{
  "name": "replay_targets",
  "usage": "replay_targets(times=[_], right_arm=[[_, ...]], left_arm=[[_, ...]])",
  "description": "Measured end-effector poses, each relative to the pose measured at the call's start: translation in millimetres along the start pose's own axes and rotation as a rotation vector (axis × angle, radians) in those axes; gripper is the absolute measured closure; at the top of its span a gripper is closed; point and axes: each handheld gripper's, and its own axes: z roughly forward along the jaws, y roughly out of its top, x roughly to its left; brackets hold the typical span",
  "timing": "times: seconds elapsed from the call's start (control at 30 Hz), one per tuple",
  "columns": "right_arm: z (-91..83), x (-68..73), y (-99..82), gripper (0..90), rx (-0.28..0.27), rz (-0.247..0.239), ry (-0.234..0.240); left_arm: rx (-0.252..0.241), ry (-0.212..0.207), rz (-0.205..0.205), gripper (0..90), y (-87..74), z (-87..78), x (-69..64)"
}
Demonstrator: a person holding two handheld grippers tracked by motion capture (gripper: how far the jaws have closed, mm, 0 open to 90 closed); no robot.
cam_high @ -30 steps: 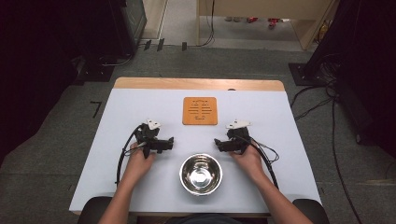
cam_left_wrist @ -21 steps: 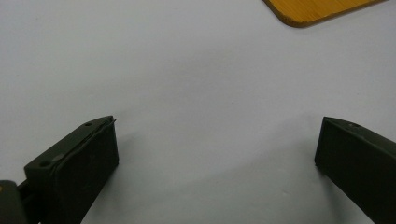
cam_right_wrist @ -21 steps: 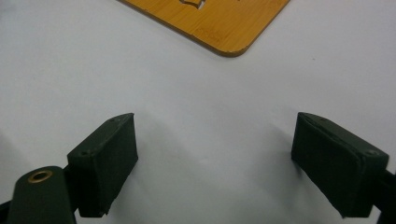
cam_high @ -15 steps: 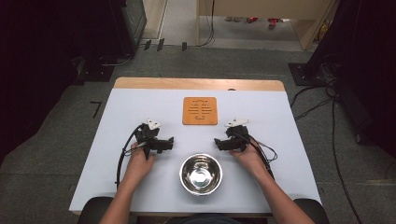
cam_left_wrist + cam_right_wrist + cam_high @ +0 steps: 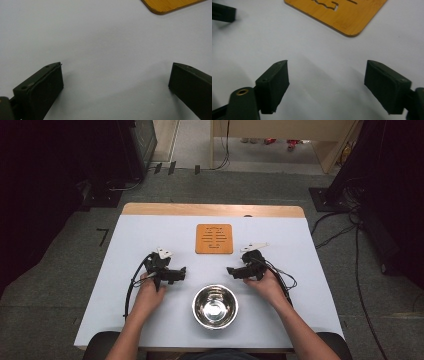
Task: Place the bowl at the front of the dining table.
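Right gripper (image 5: 231, 270) lying released beside the steel bowl (image 5: 215, 306), just up and to its right, jaws having just been closing a little with nothing but bare counter (image 5: 322, 75) between them. Left gripper (image 5: 183, 272) mirroring it up and to the bowl's left, likewise gaping over nothing. Both pointing inward above the bowl, seemingly readying to take its rim from either side. Wooden trivet (image 5: 214, 238) waiting beyond the bowl, probably as the bowl's landing spot.
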Motion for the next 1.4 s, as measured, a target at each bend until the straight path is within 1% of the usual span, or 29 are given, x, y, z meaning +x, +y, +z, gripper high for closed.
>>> replay_targets(times=[0.03,0.1,0.17,0.23,0.3,0.47,0.53,0.57,0.67,0.73,0.8,0.9,0.93,1.1,1.33,1.4], right_arm=[[-1.0,0.7,0.8,23.1,0.003,-0.001,0.024],[-0.8,1.4,2.4,23.0,0.019,-0.008,0.039],[-1.6,3.4,5.2,23.7,0.027,-0.025,0.035],[-3.2,5.7,7.3,27.3,0.023,-0.049,0.039],[-4.0,6.5,9.1,27.8,0.029,-0.050,0.050],[-5.5,6.5,11.9,29.4,0.042,-0.034,0.112],[-6.7,7.9,12.8,29.8,0.043,-0.037,0.118],[-6.8,8.0,13.3,29.8,0.042,-0.047,0.125],[-7.9,10.6,16.0,29.8,0.055,-0.057,0.134],[-9.3,12.0,17.6,31.1,0.048,-0.060,0.148],[-11.1,14.4,19.0,31.5,0.042,-0.074,0.151],[-12.4,16.3,20.0,32.6,0.035,-0.080,0.152],[-13.7,18.3,20.9,34.3,0.040,-0.080,0.170],[-15.3,21.3,21.9,34.7,0.045,-0.095,0.175],[-21.2,26.6,23.8,36.8,0.033,-0.118,0.201],[-21.9,28.1,23.8,38.7,0.032,-0.129,0.205]], left_arm=[[0.000,0.000,0.000,0.0,0.0,0.0,0.0],[-0.002,0.000,-0.003,0.0,0.0,0.2,-0.2],[-0.002,0.000,-0.004,0.0,0.0,0.2,-0.3],[-0.003,0.000,-0.005,0.0,0.0,0.3,-0.3],[-0.004,0.000,-0.005,0.0,0.0,0.3,-0.3],[-0.001,0.000,-0.002,0.0,0.0,0.1,-0.1],[-0.001,0.000,-0.002,0.0,0.0,0.1,0.0],[-0.001,-0.001,-0.002,0.0,0.0,0.1,0.0],[-0.001,-0.001,-0.003,0.0,0.0,0.1,0.0],[-0.002,-0.001,-0.003,0.0,0.0,0.2,0.0],[-0.001,-0.001,-0.003,0.0,0.0,0.1,0.0],[-0.002,-0.001,-0.003,0.0,0.0,0.2,0.0],[-0.002,-0.001,-0.003,0.0,0.0,0.1,0.0],[-0.002,-0.001,-0.003,0.0,0.0,0.1,0.0],[-0.001,-0.001,-0.002,0.0,0.0,0.1,0.0],[-0.002,-0.002,-0.002,0.0,-0.1,0.1,0.0]])
